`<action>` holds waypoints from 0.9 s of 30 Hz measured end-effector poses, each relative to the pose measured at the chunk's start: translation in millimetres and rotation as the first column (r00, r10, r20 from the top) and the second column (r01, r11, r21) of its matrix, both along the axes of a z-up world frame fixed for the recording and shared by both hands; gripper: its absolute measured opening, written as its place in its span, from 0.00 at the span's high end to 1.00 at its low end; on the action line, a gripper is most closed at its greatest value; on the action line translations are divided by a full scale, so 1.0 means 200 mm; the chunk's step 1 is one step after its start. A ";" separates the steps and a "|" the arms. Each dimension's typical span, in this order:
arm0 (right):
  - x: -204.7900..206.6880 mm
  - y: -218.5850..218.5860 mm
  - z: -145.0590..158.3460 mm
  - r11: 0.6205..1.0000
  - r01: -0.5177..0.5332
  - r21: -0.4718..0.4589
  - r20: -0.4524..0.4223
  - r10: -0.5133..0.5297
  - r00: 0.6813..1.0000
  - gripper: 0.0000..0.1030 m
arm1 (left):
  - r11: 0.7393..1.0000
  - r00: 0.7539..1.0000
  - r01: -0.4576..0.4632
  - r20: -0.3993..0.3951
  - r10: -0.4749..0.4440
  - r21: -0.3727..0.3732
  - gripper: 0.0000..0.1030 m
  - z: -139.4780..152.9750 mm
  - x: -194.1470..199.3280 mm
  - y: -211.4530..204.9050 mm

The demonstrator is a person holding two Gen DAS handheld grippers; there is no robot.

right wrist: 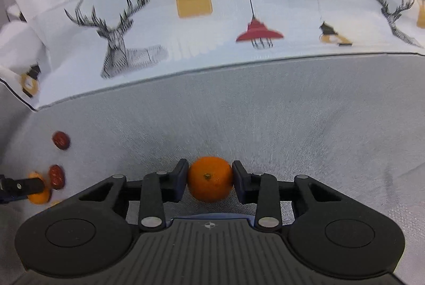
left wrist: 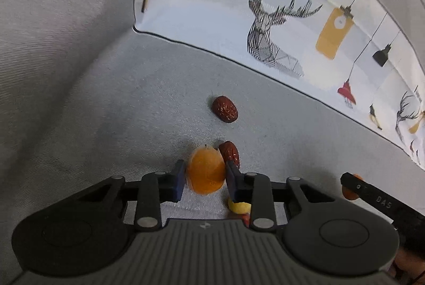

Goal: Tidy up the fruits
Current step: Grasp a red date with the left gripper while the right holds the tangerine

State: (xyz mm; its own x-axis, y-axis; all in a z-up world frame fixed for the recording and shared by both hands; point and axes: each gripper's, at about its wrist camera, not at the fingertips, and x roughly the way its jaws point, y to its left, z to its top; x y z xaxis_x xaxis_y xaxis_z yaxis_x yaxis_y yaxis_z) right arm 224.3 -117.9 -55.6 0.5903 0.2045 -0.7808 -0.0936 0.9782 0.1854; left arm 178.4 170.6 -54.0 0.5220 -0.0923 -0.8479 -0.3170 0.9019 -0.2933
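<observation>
In the left wrist view my left gripper (left wrist: pixel 205 174) is shut on a small orange fruit (left wrist: pixel 205 170), one pad pressing on each side of it. A wrinkled red date (left wrist: pixel 231 152) lies right behind that fruit, and a second red date (left wrist: pixel 225 109) lies farther off on the grey fabric. A small yellow fruit (left wrist: pixel 239 206) peeks out under the right finger. In the right wrist view my right gripper (right wrist: pixel 209 174) is shut on a round mandarin (right wrist: pixel 210 178) with its stem end facing the camera. The two dates (right wrist: pixel 61 140) (right wrist: pixel 56 177) show at the left edge of that view.
A white cushion (left wrist: pixel 279 19) printed with deer heads and lamps stands along the back of the grey sofa seat (right wrist: pixel 292 112). A grey upholstered side (left wrist: pixel 53 32) rises on the left. The other gripper's black finger (left wrist: pixel 372 194) reaches in at the right.
</observation>
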 end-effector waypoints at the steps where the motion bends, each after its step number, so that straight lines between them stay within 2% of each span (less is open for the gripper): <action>1: -0.02 0.00 0.03 1.000 -0.005 0.008 0.016 0.005 1.000 0.64 | 1.000 1.000 0.003 0.011 -0.003 0.002 0.66 0.02 -0.02 0.00; 5: -0.11 -0.01 0.11 0.999 -0.028 0.026 0.056 0.026 0.998 0.64 | 1.000 1.000 0.014 0.028 -0.014 0.018 0.66 0.06 -0.09 0.00; 10: -0.24 -0.08 0.22 0.997 -0.010 0.082 0.068 0.005 0.998 0.64 | 1.000 0.999 -0.017 -0.038 0.016 -0.019 0.65 0.01 -0.11 0.08; 11: -0.28 -0.10 0.25 0.995 -0.006 0.096 0.074 -0.002 0.997 0.64 | 1.000 0.999 -0.028 -0.031 0.027 -0.012 0.62 0.01 -0.11 0.09; 14: -0.37 -0.17 0.32 0.992 0.000 0.128 0.101 -0.013 0.995 0.64 | 0.998 1.000 -0.011 0.026 0.010 0.059 0.62 0.06 -0.09 0.07; 16: -0.42 -0.20 0.36 0.990 0.001 0.142 0.116 -0.018 0.993 0.64 | 0.998 0.998 0.016 0.057 -0.019 0.056 0.62 0.07 -0.06 0.03; 21: -0.43 -0.25 0.36 0.990 -0.007 0.142 0.119 -0.010 0.993 0.64 | 0.992 0.991 0.094 0.087 -0.101 0.082 0.62 0.05 0.03 -0.08; 27: -0.37 -0.27 0.34 0.987 0.008 0.158 0.109 -0.025 0.994 0.64 | 0.983 0.989 0.128 0.054 -0.136 0.133 0.62 -0.05 0.14 -0.18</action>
